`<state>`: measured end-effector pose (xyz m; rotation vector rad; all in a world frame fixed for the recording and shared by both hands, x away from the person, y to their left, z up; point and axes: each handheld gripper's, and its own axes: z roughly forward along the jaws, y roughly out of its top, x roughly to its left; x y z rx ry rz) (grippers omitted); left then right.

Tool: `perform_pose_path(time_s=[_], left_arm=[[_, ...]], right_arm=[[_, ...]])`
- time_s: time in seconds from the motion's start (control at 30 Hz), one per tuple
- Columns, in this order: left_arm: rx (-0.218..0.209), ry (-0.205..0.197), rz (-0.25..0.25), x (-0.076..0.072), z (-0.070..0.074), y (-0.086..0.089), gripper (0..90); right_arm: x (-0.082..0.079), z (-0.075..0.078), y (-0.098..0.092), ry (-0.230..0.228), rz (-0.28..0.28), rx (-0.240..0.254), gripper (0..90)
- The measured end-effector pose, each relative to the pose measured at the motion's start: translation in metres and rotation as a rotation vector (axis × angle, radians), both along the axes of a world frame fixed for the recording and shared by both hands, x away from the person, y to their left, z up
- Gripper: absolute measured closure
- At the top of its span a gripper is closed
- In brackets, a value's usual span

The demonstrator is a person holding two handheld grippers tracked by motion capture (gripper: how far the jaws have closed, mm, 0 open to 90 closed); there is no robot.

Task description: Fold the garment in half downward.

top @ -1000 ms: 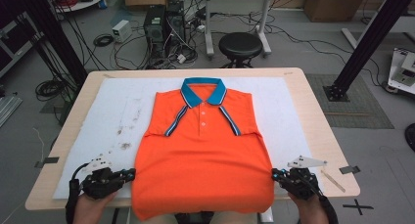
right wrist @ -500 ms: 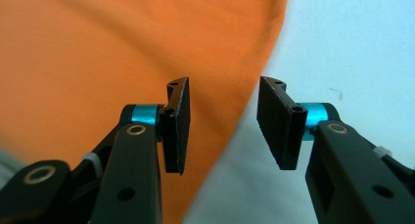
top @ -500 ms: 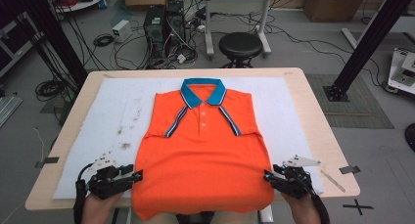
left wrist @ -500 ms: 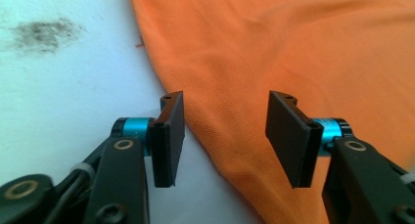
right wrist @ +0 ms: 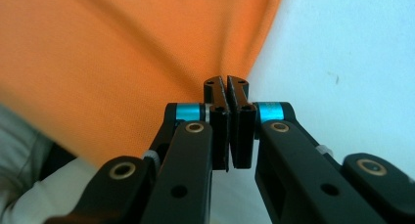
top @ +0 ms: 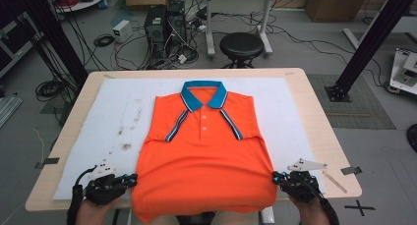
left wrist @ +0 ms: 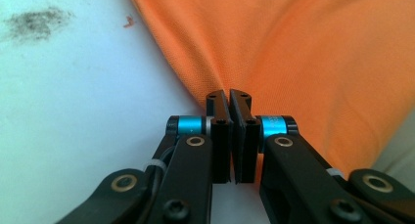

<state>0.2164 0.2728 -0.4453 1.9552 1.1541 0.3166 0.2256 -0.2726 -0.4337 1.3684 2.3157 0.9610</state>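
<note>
Pinching both lower corners of the polo

Gripping the orange polo shirt (top: pixel 206 156) at frame bottom, left gripper (top: pixel 132 179) and right gripper (top: pixel 276 176) each have jaws just closed, clamped on a hem corner. The shirt's long axis runs away toward the blue collar (top: pixel 204 93). Gripper views show the pinched fabric; the high view shows the white mat (top: pixel 113 112).

No text, label, brand or number could be read anywhere. The one sign was a black X-shaped cross (top: pixel 361 207) marked on the floor, just off the near right corner of the table (top: pixel 328 136).
</note>
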Motion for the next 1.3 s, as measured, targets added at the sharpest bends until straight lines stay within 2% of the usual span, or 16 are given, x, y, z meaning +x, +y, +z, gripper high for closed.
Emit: perform_pose_path(time_s=[0.17,0.23,0.3,0.33,0.37,0.4,0.47,0.5,0.63,0.77,0.83,0.97,1.13,1.2,1.27,1.3], left_arm=[[-0.008,0.022,-0.036,-0.011,0.0,0.003,87.3],[-0.024,0.021,-0.022,-0.011,0.0,0.002,85.1],[-0.031,0.002,0.003,-0.006,0.001,0.001,72.0],[-0.031,0.002,0.003,-0.006,0.001,0.001,64.9],[-0.054,-0.022,0.034,0.0,0.002,0.002,55.6],[-0.054,-0.022,0.034,0.0,0.002,0.002,52.8],[-0.069,-0.06,0.061,0.007,0.004,0.001,50.7],[-0.064,-0.068,0.073,0.013,0.003,0.0,49.5],[-0.048,-0.082,0.083,0.035,0.003,-0.007,49.2],[-0.092,-0.112,0.103,0.059,0.008,-0.006,44.7],[-0.109,-0.13,0.116,0.07,0.009,-0.005,38.1],[-0.163,-0.149,0.087,0.09,0.012,-0.001,26.6],[-0.166,-0.194,0.065,0.123,0.026,-0.001,25.4],[-0.152,-0.212,0.037,0.137,0.033,-0.002,25.9],[-0.101,-0.227,0.018,0.15,0.038,-0.004,26.0],[-0.092,-0.229,0.012,0.155,0.039,-0.004,27.1]], right_arm=[[-0.013,0.006,-0.007,0.03,0.025,0.021,89.2],[-0.015,0.006,-0.008,0.021,0.033,0.031,87.8],[-0.013,0.004,-0.008,0.001,0.032,0.032,79.7],[-0.012,0.004,-0.008,-0.012,0.024,0.032,71.4],[-0.01,0.004,-0.008,-0.022,0.012,0.044,64.5],[-0.01,0.004,-0.008,-0.022,0.012,0.044,64.5],[-0.005,0.004,-0.008,-0.046,-0.016,0.069,57.7],[0.001,0.004,-0.008,-0.058,-0.034,0.082,57.4],[0.02,0.0,-0.001,-0.065,-0.071,0.055,54.9],[0.043,-0.003,0.006,-0.066,-0.094,0.038,49.9],[0.052,-0.005,0.009,-0.061,-0.096,0.029,47.8],[0.066,-0.004,0.012,-0.085,-0.099,0.033,38.6],[0.088,0.005,0.016,-0.134,-0.077,0.053,23.2],[0.1,0.009,0.017,-0.128,-0.071,0.065,21.2],[0.114,0.013,0.018,-0.127,-0.066,0.067,21.2],[0.121,0.014,0.019,-0.119,-0.061,0.076,21.2]])
